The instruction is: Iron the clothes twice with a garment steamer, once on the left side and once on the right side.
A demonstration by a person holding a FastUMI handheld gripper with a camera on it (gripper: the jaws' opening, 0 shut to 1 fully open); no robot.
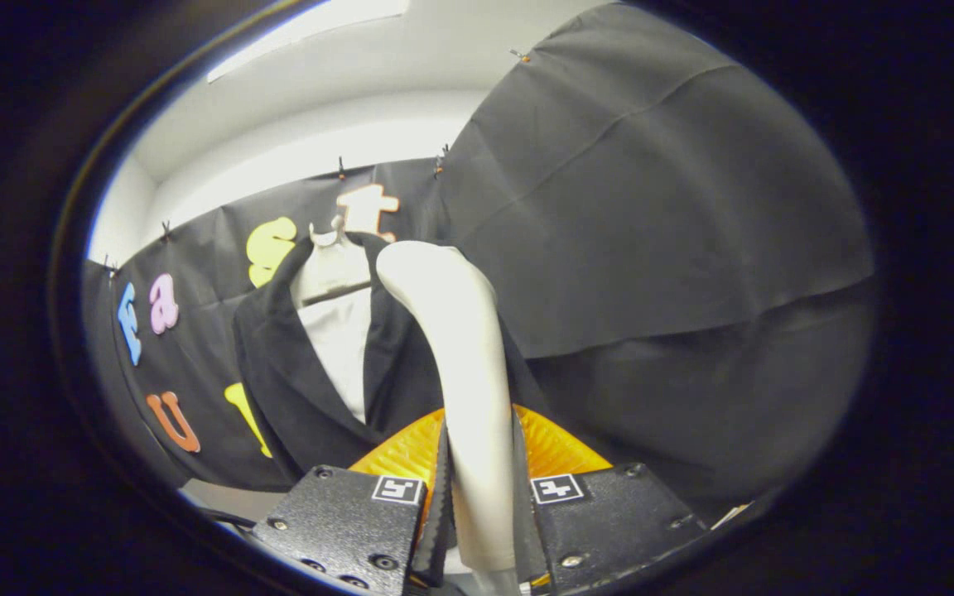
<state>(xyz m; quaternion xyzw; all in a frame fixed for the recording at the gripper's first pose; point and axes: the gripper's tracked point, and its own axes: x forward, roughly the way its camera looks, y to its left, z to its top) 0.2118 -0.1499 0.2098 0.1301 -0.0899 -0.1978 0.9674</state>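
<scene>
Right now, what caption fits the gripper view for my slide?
Hand-held gripper shut on the garment steamer's white handle, its orange head facing a dark jacket hung just beyond.

steamer handle (pixel 464 348) is cream white with an orange ribbed base (pixel 560 451), jacket (pixel 295 389) is black over a white shirt (pixel 343 339)

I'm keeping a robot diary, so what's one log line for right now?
claw: shut on steamer handle | orange steamer body: behind fingers | black jacket: hanging beyond
</scene>
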